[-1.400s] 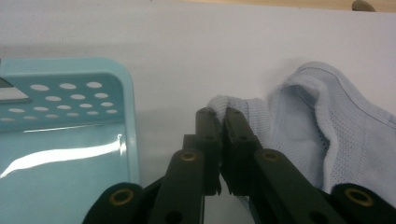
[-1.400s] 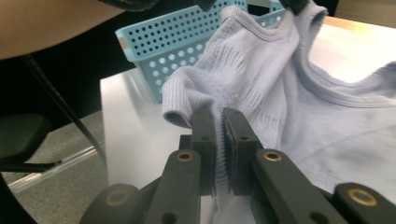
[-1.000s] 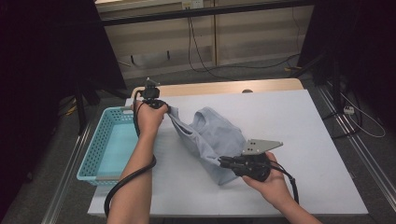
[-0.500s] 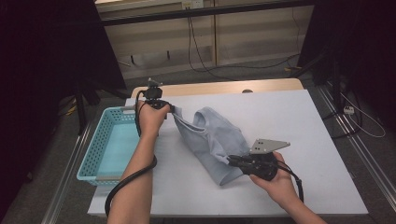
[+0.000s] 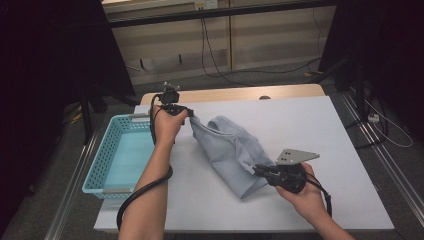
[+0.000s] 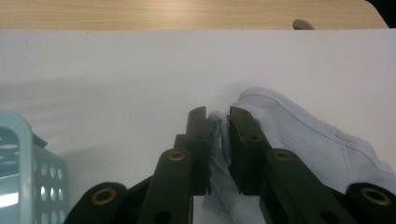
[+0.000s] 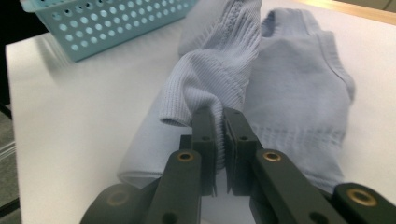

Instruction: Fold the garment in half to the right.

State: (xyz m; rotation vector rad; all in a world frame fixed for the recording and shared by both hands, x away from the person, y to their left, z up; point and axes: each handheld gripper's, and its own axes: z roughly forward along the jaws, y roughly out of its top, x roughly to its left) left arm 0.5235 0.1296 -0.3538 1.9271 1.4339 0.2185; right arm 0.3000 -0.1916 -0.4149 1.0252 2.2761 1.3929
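Stretching between the two grippers, a pale blue garment [image 5: 231,152] lies on the white table [image 5: 330,130], just beside the basket [image 5: 120,155] at the table's left edge. It is held at opposite ends, apparently so that it can be spread or folded flat rather than bunched.

The right gripper [image 7: 220,122] is clenched on the ribbed hem at the near end, with fabric pinched tight between the pads. The grip is judged firm, serving as the anchor for the pull.

The left gripper [image 6: 217,114] is placed at the far end, by the strap. Cloth sits between its jaws, but a gap is seen at either side of it; the jaws have just been opening, and the pads are no longer pressing. This end is judged to be in release, laid down near the basket corner.

Compared with the frame a second ago, the right gripper [image 5: 260,172] has been drawn slightly toward the near right, and the garment has been lengthened and flattened accordingly. The left gripper [image 5: 189,114] is found in much the same place as before.
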